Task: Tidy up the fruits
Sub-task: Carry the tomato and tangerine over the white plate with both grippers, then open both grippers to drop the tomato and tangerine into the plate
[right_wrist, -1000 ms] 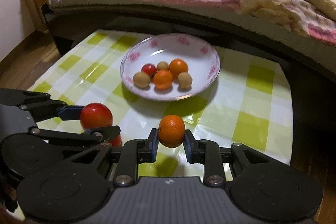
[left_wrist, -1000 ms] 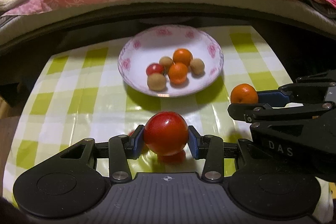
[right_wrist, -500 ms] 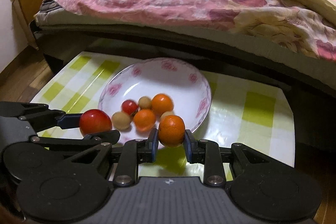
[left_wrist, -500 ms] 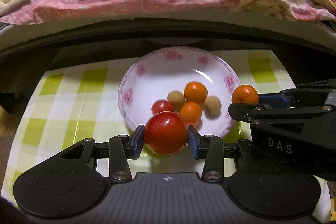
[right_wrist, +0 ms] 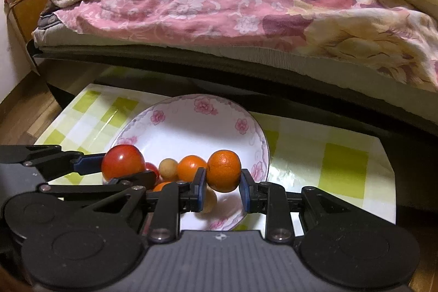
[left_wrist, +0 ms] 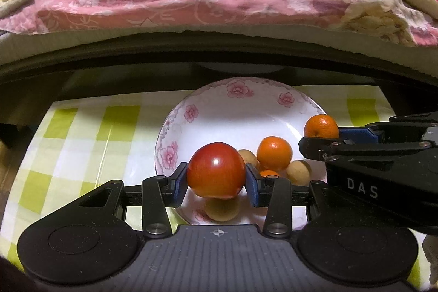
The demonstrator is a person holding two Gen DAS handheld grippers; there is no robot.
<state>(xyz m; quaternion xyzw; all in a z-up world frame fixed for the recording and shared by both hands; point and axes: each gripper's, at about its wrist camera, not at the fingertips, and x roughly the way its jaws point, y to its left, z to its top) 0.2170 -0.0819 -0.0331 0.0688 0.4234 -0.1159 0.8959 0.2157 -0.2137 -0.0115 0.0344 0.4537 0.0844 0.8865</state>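
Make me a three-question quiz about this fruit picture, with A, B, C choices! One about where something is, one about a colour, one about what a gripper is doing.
1. Where is the red tomato?
A. on the bed
B. between the left gripper's pads, over the flowered plate
C. on the floor

2. What colour is the fruit in the right gripper?
A. orange
B. purple
C. blue

3. What is the right gripper doing?
A. hanging open with nothing in it
B. pinching the tablecloth
C. closed on the orange

Answers: 1 B, blue pads press both sides of it above the plate; 2 A, its peel is plainly orange; 3 C, both pads touch the fruit.

Both grippers' fingers (left_wrist: pixel 253 184) clamped, side by side
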